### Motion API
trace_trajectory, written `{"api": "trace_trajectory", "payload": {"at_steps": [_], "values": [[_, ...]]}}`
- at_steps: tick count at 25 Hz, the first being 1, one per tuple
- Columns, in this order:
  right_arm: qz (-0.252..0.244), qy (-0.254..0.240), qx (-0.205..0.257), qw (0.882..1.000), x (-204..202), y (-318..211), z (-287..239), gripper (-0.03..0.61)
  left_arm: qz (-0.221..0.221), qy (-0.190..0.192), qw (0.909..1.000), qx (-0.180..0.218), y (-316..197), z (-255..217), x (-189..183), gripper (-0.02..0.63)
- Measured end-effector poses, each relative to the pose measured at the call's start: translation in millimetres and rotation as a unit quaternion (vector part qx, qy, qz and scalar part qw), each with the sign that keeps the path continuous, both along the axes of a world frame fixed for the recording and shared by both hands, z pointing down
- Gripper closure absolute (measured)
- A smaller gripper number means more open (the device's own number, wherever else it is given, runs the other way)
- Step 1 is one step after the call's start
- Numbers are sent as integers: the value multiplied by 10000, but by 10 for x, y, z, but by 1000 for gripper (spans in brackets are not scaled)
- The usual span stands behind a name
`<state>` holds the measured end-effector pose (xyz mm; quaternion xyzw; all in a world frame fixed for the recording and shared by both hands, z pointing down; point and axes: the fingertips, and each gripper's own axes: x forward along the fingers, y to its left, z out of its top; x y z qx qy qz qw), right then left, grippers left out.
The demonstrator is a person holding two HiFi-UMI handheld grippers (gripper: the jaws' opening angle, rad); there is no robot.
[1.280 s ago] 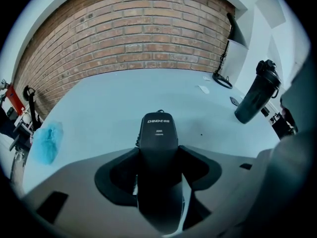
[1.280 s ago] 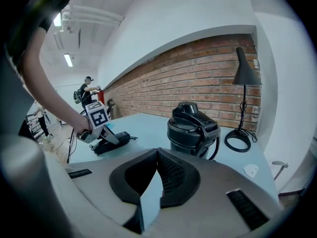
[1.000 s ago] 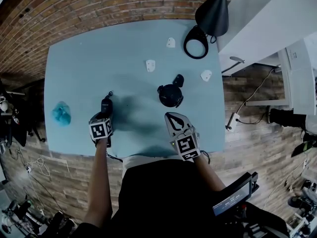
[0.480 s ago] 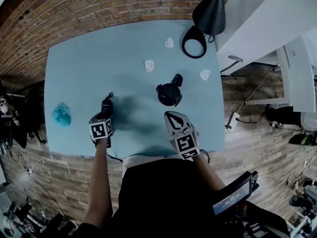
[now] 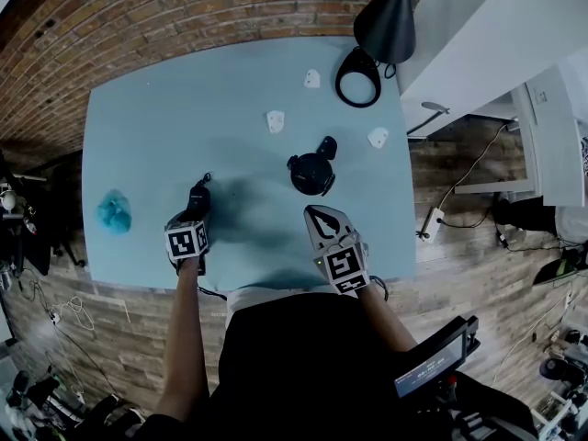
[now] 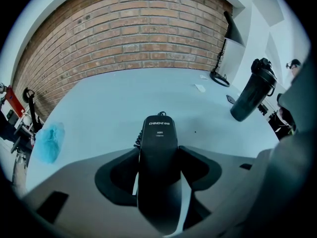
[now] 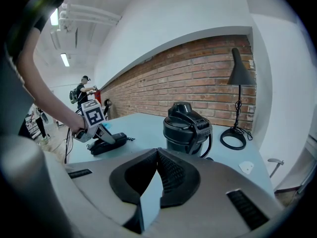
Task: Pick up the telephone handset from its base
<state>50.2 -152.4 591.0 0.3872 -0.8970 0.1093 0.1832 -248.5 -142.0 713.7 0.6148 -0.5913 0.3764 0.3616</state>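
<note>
In the head view my left gripper [image 5: 197, 211] covers the near end of the telephone handset [image 5: 197, 194], so I cannot tell what lies under it; the lamp [image 5: 386, 26] is cut by the top edge; three white pieces [image 5: 276, 120] are too small for me to name.

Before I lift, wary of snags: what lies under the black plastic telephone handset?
Only a black coiled cord peeks out beside the black plastic telephone handset; its base is covered by the handset and the left gripper.
</note>
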Motion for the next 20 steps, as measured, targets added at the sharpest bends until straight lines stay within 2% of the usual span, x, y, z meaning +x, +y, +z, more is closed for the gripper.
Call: {"api": "trace_trajectory", "payload": {"at_steps": [8,9,20], "values": [[-21,-5,-14,10000,-5,14,3,571,134,-164,9996,187,-61,-117,-5,346],[-27,0,-20,10000,-6,17,7,571,165,-143,9996,187,-80,-119,2,362],[14,30,-66,10000,35,19,39,571,95,-125,9998,98,-94,-51,12,351]]}}
